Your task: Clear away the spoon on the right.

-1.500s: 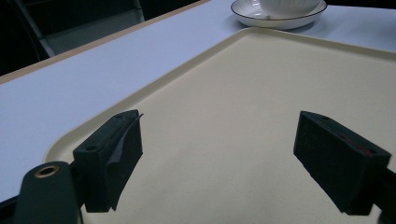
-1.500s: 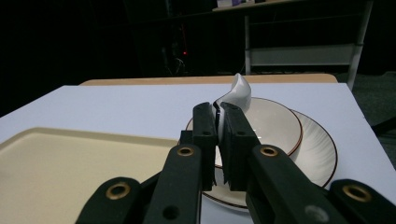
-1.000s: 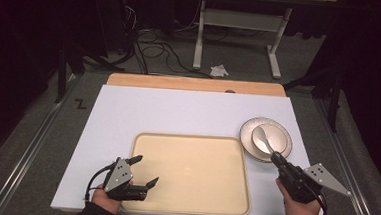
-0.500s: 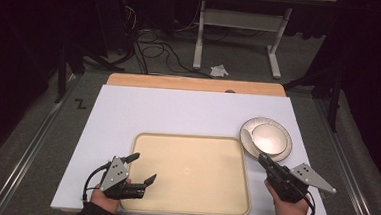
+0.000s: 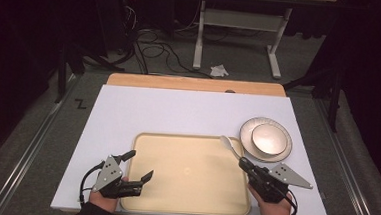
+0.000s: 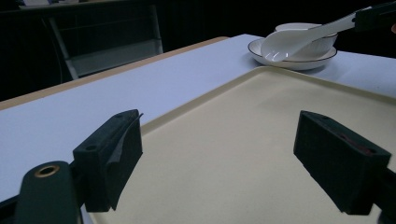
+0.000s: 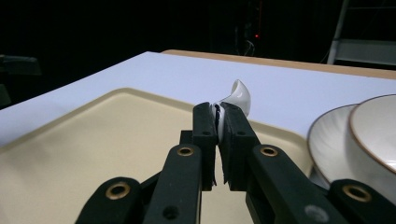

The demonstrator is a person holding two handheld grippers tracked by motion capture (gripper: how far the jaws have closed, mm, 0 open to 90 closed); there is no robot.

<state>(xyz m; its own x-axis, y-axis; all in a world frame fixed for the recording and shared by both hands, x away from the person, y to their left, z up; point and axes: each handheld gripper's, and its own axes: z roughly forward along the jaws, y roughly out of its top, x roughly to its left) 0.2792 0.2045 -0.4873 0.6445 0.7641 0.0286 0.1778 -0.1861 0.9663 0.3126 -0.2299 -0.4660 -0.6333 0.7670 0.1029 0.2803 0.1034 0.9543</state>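
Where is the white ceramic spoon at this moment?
In the high view, the white ceramic spoon is held by the right tool, above the beige tray's right far corner, beside the white plate.

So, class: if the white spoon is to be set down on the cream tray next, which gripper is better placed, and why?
The right gripper: its jaws are shut on the spoon, held above the tray's far right corner. The left gripper hangs open and empty over the tray's near left edge, well away from the spoon.
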